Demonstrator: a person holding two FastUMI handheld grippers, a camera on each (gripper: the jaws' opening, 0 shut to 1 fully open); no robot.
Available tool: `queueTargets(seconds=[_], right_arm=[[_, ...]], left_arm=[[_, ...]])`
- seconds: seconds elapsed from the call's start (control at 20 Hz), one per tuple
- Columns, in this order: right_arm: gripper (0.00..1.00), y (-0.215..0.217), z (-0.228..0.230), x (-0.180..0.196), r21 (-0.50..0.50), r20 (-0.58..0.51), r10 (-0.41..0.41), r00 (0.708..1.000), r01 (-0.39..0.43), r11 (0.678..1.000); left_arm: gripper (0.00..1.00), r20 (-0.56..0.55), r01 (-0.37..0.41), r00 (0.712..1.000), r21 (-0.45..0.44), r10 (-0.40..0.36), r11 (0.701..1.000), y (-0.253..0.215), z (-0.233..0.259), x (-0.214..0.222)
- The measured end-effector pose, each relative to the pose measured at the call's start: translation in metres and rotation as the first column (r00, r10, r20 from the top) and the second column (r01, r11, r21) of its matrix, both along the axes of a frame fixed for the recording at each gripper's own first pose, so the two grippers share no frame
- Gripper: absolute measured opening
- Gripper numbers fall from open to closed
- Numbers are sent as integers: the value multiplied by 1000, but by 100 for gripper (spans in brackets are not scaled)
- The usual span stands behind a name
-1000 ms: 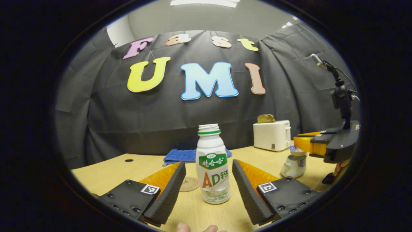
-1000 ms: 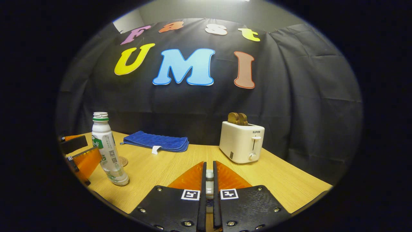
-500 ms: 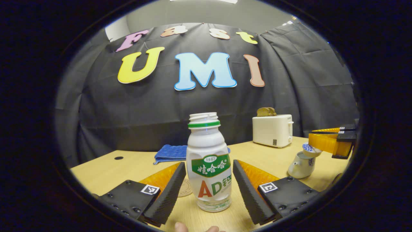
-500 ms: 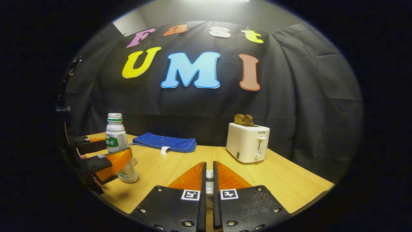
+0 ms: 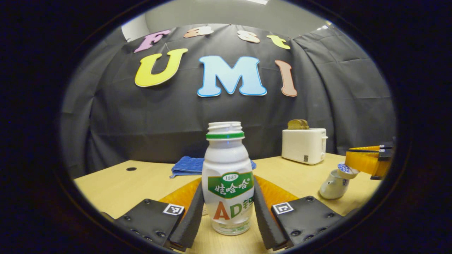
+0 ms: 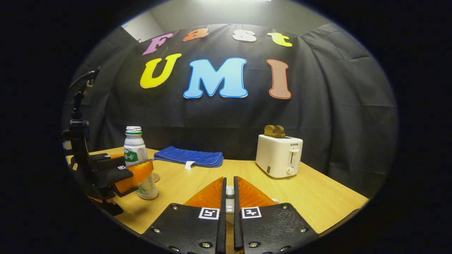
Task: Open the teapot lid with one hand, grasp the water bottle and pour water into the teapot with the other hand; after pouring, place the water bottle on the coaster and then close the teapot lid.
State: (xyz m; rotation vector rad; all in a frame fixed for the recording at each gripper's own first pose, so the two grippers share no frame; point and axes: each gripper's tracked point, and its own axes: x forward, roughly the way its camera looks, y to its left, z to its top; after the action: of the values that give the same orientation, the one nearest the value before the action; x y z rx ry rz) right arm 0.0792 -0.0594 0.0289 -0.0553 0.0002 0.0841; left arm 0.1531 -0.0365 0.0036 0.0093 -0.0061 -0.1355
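Note:
A white water bottle [image 5: 227, 176] with a green label and no cap stands upright on the wooden table [image 5: 116, 183]. My left gripper [image 5: 227, 215] is shut on it, one finger pressed against each side of its lower half. The right gripper view shows the same grip, left gripper [image 6: 132, 173] around the bottle [image 6: 134, 150]. A round coaster [image 6: 154, 177] peeks out just behind the bottle. My right gripper [image 6: 229, 197] is shut on the teapot lid [image 6: 230, 192]. In the left gripper view this right gripper [image 5: 367, 162] holds the lid [image 5: 348, 170] tilted just above the small white teapot [image 5: 332, 188].
A white toaster [image 6: 279, 155] with bread in its slots stands at the back right. A folded blue cloth [image 6: 190, 157] lies at the back near the wall. A small round hole [image 5: 131, 169] is in the tabletop at far left.
My left gripper's fingers have closed from wide apart onto the sides of the bottle. My right gripper has kept its hold on the lid above the teapot.

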Motion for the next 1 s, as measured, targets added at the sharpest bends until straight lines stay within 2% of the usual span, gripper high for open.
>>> queueTargets(seconds=[0.15, 0.25, 0.4, 0.45, 0.55, 0.65, 0.75, 0.8, 0.85, 0.9, 0.95, 1.0], right_arm=[[8, 4, 2, -16, -15, 4, 16, 1000, -16, 1000], [9, 4, 4, -47, 7, 18, 33, 999, -33, 999], [9, -3, 7, -86, 39, 50, 44, 998, -46, 998], [9, -5, 7, -95, 48, 58, 46, 997, -49, 998], [8, -8, 4, -112, 43, 68, 51, 996, -54, 998], [9, -10, 1, -124, 57, 71, 60, 996, -65, 996], [9, -15, 2, -134, 78, 82, 57, 995, -64, 995], [8, -16, 2, -140, 90, 89, 59, 994, -67, 994], [8, -18, 2, -145, 90, 98, 57, 994, -66, 994], [8, -21, 2, -151, 87, 108, 53, 993, -62, 994], [8, -24, 1, -155, 91, 110, 52, 993, -62, 994], [8, -27, -1, -159, 93, 109, 48, 993, -58, 994]], left_arm=[[79, -1, 2, 1000, 20, -2, 1000, -2, 0, -2], [79, 12, 12, 1000, 68, -13, 998, -10, 3, -6], [79, 15, 35, 999, 91, -37, 995, -18, 2, -8], [71, 18, 43, 999, 120, -45, 992, -22, 4, -8], [78, 15, 53, 998, 205, -57, 977, -29, 4, -13], [79, 13, 70, 997, 283, -77, 957, -40, 5, -16], [79, 11, 87, 995, 383, -99, 920, -52, 5, -17], [79, 12, 92, 994, 465, -110, 881, -60, 4, -16], [75, 15, 91, 993, 527, -116, 845, -65, 4, -16], [74, 23, 85, 992, 601, -123, 795, -71, 6, -15], [79, 29, 81, 991, 652, -132, 754, -77, 7, -15], [74, 30, 86, 989, 694, -147, 715, -83, 7, -15]])
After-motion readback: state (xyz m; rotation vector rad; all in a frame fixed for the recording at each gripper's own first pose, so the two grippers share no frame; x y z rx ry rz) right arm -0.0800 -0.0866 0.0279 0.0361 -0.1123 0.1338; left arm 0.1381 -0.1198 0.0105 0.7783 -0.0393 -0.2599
